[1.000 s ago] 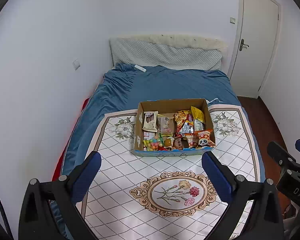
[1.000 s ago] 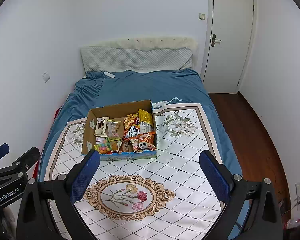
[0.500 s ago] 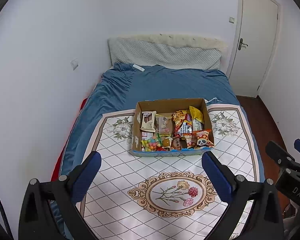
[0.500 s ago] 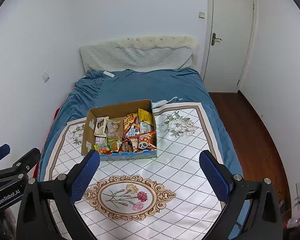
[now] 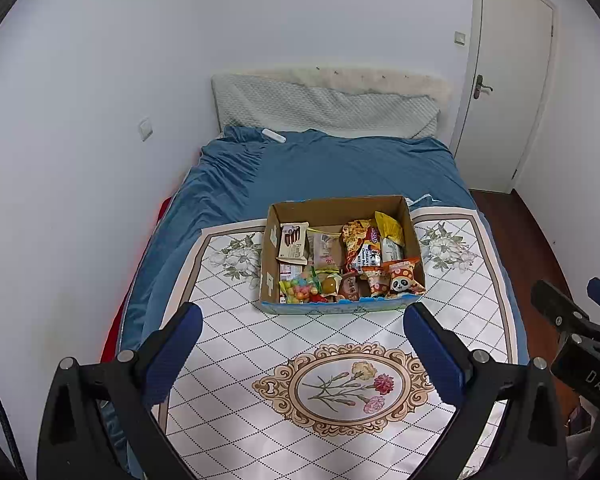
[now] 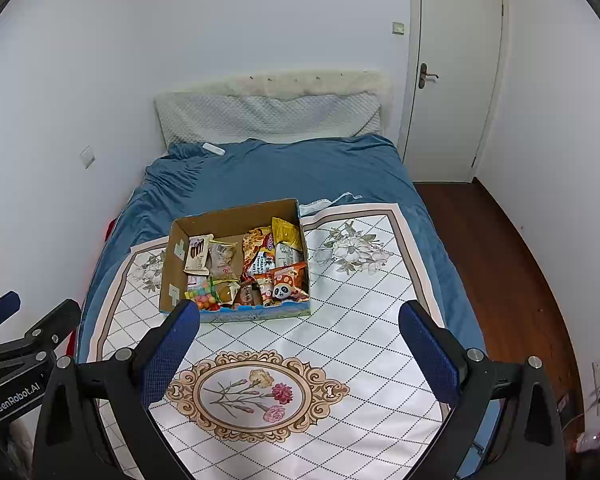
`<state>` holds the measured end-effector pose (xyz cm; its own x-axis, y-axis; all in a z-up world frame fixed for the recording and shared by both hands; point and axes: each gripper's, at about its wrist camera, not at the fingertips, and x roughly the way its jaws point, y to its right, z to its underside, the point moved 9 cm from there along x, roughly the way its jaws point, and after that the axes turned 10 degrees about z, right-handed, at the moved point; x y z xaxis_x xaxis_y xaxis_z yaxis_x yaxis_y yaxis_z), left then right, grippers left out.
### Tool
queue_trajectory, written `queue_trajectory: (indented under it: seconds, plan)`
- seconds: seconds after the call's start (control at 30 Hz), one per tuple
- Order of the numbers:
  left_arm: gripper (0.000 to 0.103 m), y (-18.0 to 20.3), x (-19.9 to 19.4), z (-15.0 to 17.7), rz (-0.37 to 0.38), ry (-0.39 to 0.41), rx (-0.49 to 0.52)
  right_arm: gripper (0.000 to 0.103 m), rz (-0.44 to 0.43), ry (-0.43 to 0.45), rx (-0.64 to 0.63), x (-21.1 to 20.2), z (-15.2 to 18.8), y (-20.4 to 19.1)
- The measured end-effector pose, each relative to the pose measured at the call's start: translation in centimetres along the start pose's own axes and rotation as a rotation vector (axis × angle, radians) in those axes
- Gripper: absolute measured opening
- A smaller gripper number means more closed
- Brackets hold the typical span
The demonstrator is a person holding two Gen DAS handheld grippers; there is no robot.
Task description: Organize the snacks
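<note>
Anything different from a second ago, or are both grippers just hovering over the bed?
Almost nothing. In the left wrist view the cardboard box drifts slightly left, so the left hand-held gripper shifted a touch; the right wrist view barely changes. Nothing was grasped or released: both the left and the right hand-held gripper stay open and empty, and the snacks lie in the box as before.

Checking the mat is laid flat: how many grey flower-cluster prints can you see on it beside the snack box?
2: one flower cluster left of the cardboard box, the other flower cluster right of it, both on the mat.
</note>
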<state>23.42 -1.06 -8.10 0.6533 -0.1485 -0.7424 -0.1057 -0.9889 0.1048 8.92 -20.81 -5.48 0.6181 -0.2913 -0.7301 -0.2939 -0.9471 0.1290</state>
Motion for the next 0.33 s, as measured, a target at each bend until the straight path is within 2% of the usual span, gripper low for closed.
queue_trajectory:
  seconds: [0.33]
  plan:
    - [0.103, -0.22, -0.35, -0.38, -0.001, 0.015, 0.000, 0.102, 0.004, 0.000, 0.006, -0.04, -0.02, 0.17]
